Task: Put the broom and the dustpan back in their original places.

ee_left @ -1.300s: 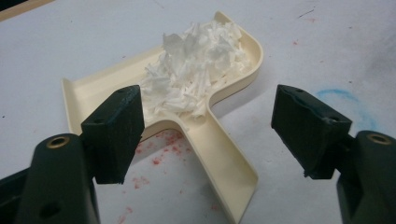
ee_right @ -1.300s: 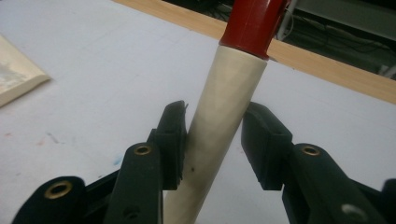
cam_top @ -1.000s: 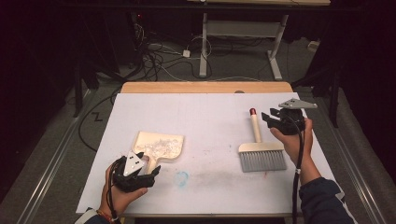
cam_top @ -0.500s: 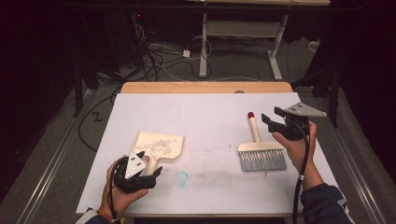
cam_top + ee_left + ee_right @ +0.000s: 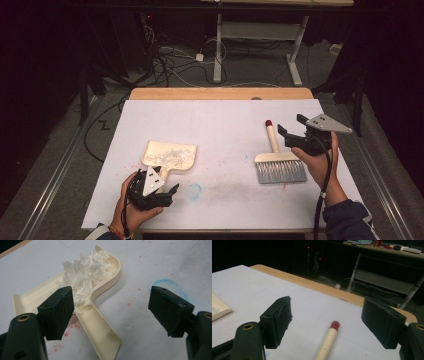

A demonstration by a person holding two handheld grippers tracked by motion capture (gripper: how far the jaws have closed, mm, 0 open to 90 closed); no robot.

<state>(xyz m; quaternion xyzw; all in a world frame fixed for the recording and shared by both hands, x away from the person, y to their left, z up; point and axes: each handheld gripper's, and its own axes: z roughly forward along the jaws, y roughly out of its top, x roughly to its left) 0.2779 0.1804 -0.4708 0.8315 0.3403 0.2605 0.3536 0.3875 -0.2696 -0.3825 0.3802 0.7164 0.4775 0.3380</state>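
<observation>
A cream dustpan (image 5: 171, 156) loaded with white paper shreds (image 5: 87, 270) is seen lying flat on the white tabletop (image 5: 220, 120), towards its front left corner, its handle pointed at the front edge. A hand brush (image 5: 278, 162) with a pale wooden handle and a red tip is laid flat nearer the right edge, bristles towards the front, well apart from the pan.

The left gripper (image 5: 111, 312) is held just behind the dustpan's handle with its jaws spread wide; the handle lies between them but is not pressed by either pad. The right gripper (image 5: 328, 321) is held beside the brush handle; its jaws have just been opening and now stand apart, the handle lying free on the table below them.

The sweeping step is judged to be finished, with both tools let go and the shreds gathered. A faint blue ring mark (image 5: 194, 190) and red specks are left near the front edge. If the pan is to be emptied next, a firm, level grip on its handle would be called for so that the loose shreds are not spilled.
</observation>
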